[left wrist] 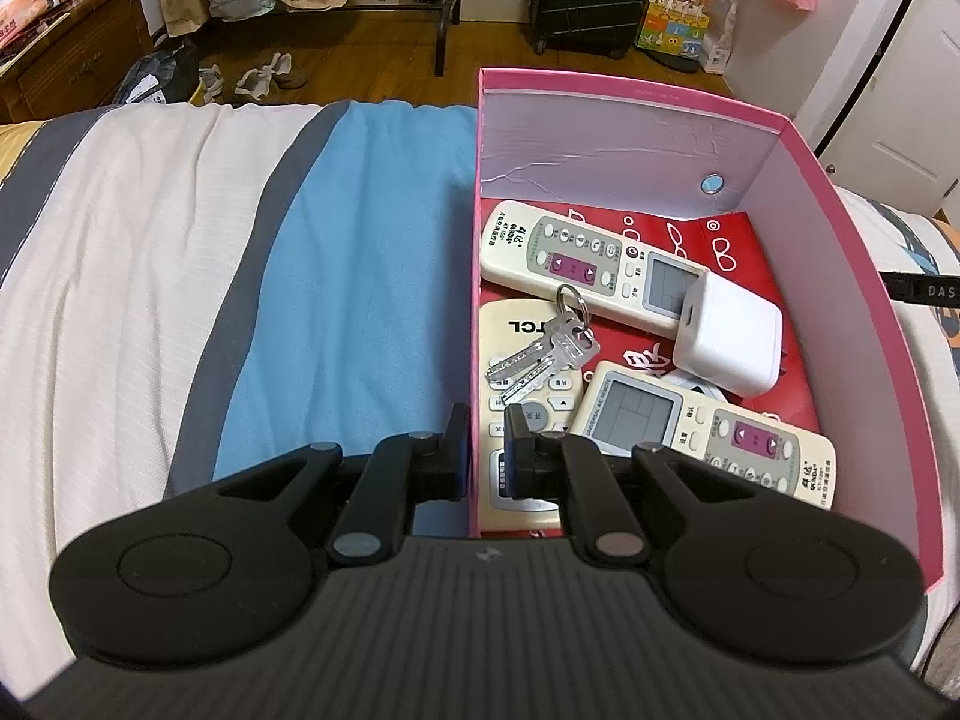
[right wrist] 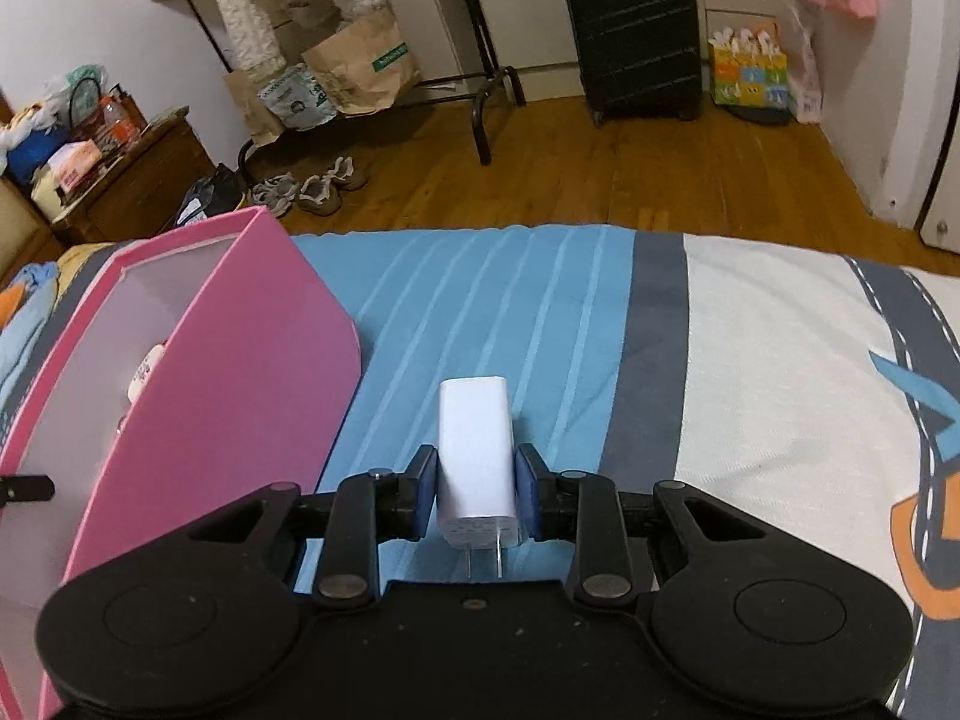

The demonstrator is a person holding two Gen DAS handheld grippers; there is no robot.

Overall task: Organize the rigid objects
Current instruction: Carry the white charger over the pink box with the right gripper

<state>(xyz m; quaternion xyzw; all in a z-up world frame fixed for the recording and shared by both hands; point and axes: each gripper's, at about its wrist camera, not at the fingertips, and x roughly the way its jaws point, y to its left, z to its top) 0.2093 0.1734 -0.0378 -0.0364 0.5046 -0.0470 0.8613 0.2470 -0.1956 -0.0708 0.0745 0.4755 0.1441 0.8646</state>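
striped bedspread [left wrist: 180, 252] in white, grey and blue covers the bed, wood floor beyond it. pink cardboard box [left wrist: 852, 276] sits on the bedspread, open top, white inner walls, red printed paper on its bottom. in the right wrist view the same box [right wrist: 252, 384] is just left of the gripper, outer pink wall facing the camera.

inside the box: cream ac remote [left wrist: 591, 267] lying flat at the far end, tcl remote [left wrist: 522, 420] against the near left wall, a second cream ac remote [left wrist: 702, 435] at near right with screen toward the middle. white charger cube [left wrist: 729, 339] rests partly on the far remote's screen end and over the red paper. bunch of silver keys [left wrist: 543, 354] on a ring lies on top of the tcl remote.

left gripper [left wrist: 487, 450] straddles the left wall of the box, one finger outside over the blue stripe, one inside over the tcl remote, narrow gap, clamped on the wall edge as far as can be seen.

right gripper [right wrist: 474, 492] is outside the box over the blue stripe, clenched on a white wall charger [right wrist: 476, 468], pads on both its sides, two metal prongs pointing back at the camera. charger is beside the box, not in it
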